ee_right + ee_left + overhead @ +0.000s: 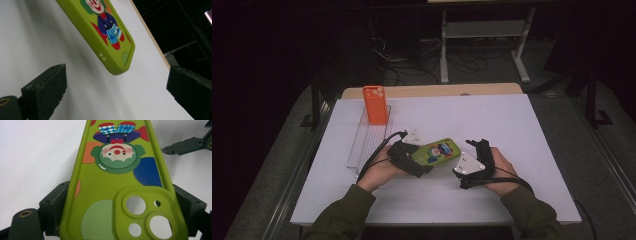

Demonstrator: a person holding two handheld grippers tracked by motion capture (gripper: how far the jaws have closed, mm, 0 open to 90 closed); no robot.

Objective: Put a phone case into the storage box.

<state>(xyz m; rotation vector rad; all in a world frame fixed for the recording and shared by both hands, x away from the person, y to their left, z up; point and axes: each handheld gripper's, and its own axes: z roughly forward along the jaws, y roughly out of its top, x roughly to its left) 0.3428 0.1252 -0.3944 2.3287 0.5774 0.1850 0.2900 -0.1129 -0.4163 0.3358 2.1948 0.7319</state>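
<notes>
We hold the green phone case [117, 192] in our left gripper [412, 159], its jaws clamped across the two long sides at the camera-cutout end, so the printed clown back faces up and the far end juts out past the jaws toward our right gripper [472, 162]. The case looks like soft silicone with no phone inside: we judge it light, bendy and a little grippy, unlikely to slip but apt to flex or sag if squeezed hard or held only by one end. The thick rim along the long sides seems the firmest place to take hold; the thin wall around the lens holes looks weakest. Our right gripper stands open, jaws well apart, with the free rounded end of the case just ahead of it and above the white bench [512, 125], not touching either jaw. Beyond our left gripper an orange phone case [375, 105] stands upright in a clear slotted rack [362, 142], well apart from us. To the right of the right gripper the bench lies bare up to its edge.
</notes>
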